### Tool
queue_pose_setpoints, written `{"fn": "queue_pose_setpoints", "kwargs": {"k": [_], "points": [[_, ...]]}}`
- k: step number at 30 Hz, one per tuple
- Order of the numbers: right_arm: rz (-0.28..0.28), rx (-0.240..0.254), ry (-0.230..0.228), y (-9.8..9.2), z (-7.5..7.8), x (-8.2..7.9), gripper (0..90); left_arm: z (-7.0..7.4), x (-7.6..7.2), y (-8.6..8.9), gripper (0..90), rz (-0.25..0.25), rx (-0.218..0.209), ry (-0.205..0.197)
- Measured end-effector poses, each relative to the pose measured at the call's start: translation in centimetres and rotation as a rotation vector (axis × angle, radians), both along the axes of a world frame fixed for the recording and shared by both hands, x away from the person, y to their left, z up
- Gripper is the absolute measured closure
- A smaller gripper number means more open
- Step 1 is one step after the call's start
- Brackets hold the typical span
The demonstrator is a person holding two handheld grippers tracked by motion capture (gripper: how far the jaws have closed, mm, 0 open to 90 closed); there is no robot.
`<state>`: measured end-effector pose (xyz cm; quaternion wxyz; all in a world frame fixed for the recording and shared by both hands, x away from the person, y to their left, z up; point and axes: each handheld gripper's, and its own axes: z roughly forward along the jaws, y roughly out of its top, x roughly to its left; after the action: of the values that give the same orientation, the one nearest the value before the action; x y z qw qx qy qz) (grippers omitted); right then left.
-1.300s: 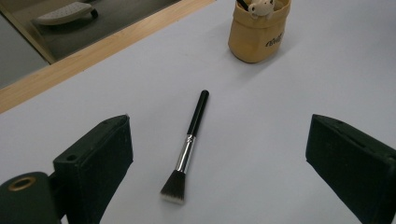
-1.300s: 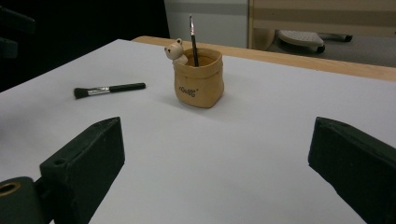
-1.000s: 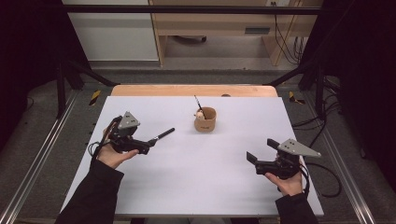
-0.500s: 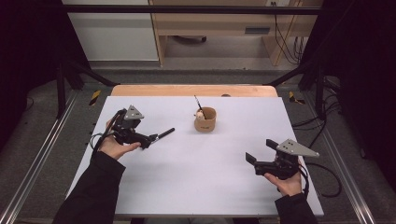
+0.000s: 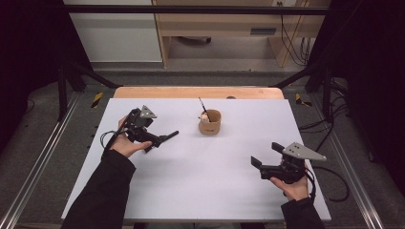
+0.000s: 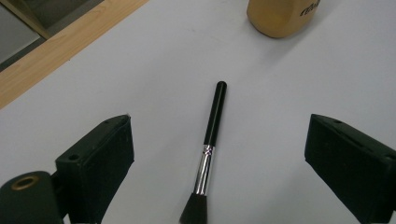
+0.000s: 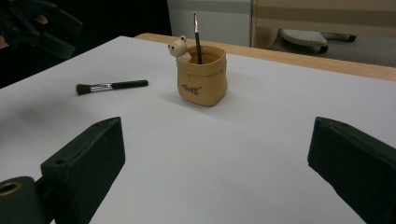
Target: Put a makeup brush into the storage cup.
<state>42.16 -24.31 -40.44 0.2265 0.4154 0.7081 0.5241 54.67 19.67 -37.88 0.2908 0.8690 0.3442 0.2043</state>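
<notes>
High view: nearest you, your right hand is holding the right gripper low over the near right part of the white table, its jaws spread wide and gripping nothing. Your right gripper view is confirming this, with the two black jaws standing far apart at the bottom corners and bare white surface between them.

Farther in on the left, your left hand is holding the left gripper above the table's left middle, tilted toward the centre. Its jaws are also standing wide apart and empty, as your left gripper view is showing. Between them, lying flat on the table, is a black-handled makeup brush with a silver ferrule and dark bristles, its bristle end pointing toward the gripper and its handle tip pointing away; neither jaw is touching it. In your right gripper view the same brush is lying left of the cup, near it but apart.

Beyond the brush, a tan ceramic sack-shaped cup with a small bear figure on its rim is standing upright near the table's far middle, with a thin dark paintbrush leaning inside it.

At the far edge, a light wooden strip is bordering the table.
</notes>
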Motion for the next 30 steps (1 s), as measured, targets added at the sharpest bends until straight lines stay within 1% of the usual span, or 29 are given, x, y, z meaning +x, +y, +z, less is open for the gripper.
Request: {"fn": "queue_pose_setpoints", "kwargs": {"k": [1,6,7,9,12,15,20,26,29,30], "points": [[0.001,0.0,0.0,0.0,0.0,0.0,4.6,-0.1,0.1,-0.1,7.8,-0.005,0.012,0.006],[0.004,-0.002,-0.001,0.2,-0.1,0.1,4.6,-0.7,0.7,-0.4,8.7,-0.006,0.025,0.022],[0.006,-0.003,-0.002,0.2,-0.1,0.1,4.6,-0.8,0.8,-0.4,8.8,-0.01,0.029,0.032],[0.01,-0.007,0.0,0.2,-0.1,0.0,4.6,-1.0,0.9,-0.5,8.9,-0.015,0.039,0.032],[0.012,-0.006,-0.002,0.2,-0.1,0.0,4.6,-1.2,1.1,-0.5,9.8,-0.015,0.042,0.032],[0.012,-0.005,-0.005,0.3,-0.1,0.0,4.5,-1.6,1.4,-0.5,10.8,-0.012,0.047,0.042],[0.018,-0.009,-0.004,0.4,-0.2,0.0,4.6,-2.1,1.8,-0.8,13.0,-0.024,0.06,0.052],[0.016,-0.004,-0.004,0.4,-0.2,0.0,4.6,-2.8,2.4,-0.9,16.8,-0.011,0.071,0.062],[0.015,-0.008,-0.002,0.4,-0.2,0.0,4.6,-3.1,2.6,-0.9,19.2,-0.014,0.085,0.07],[0.023,-0.02,-0.004,0.4,-0.3,0.0,4.6,-3.2,2.6,-1.0,20.1,-0.013,0.088,0.074]]}}
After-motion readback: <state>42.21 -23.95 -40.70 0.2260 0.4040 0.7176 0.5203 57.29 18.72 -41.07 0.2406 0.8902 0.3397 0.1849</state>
